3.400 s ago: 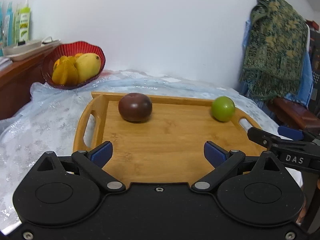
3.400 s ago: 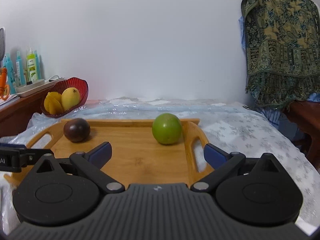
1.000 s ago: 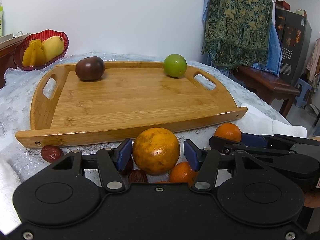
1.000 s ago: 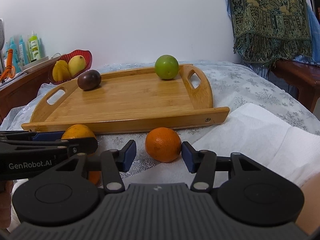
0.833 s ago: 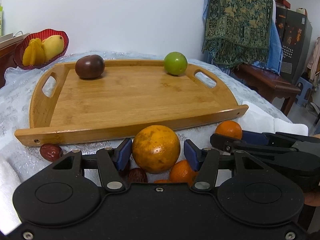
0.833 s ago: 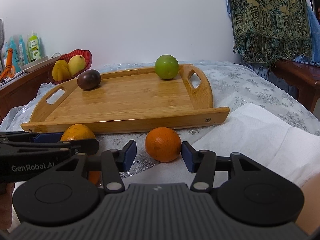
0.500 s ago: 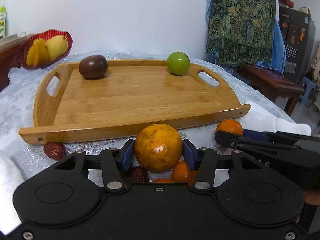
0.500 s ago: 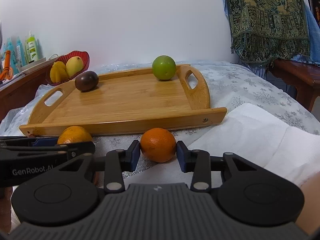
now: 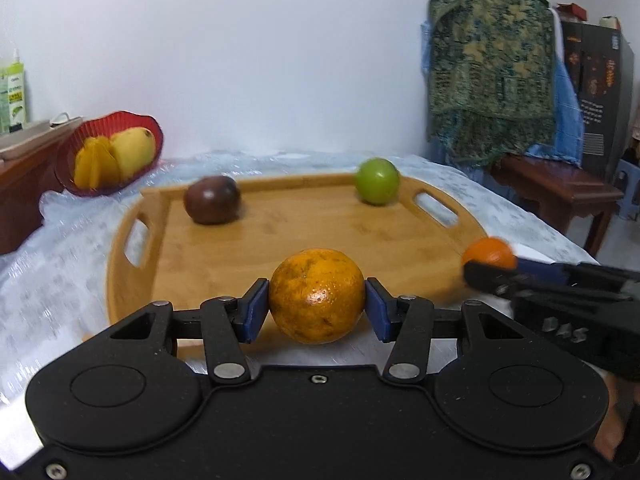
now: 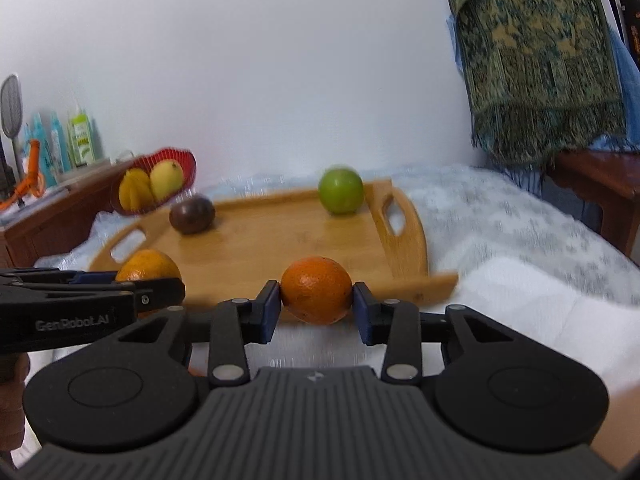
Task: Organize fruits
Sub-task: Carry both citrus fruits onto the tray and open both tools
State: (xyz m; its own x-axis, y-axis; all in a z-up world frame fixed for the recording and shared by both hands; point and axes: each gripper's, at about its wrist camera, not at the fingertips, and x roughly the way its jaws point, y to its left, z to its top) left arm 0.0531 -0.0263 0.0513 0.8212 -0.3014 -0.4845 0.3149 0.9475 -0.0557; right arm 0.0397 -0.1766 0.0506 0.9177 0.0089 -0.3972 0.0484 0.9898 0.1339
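Tablecloth (image 9: pixel 60 280) pale, perhaps plastic-covered, white wall (image 9: pixel 260 60)

Both grippers (image 9: pixel 317 307) (image 10: pixel 316 307) clamped, level

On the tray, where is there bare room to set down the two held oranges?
The tray is bare across its middle and front, between the handles. Only the back edge is taken: purple fruit at back left, green fruit at back right, with a free gap between them.

Big yellowish orange (image 9: pixel 317 295) and smaller deep orange one (image 10: pixel 316 290) are each pinched up in front of the wooden tray (image 9: pixel 304 240); green fruit (image 9: pixel 377 186) and dark purple fruit (image 9: pixel 212 205) sit at its back.
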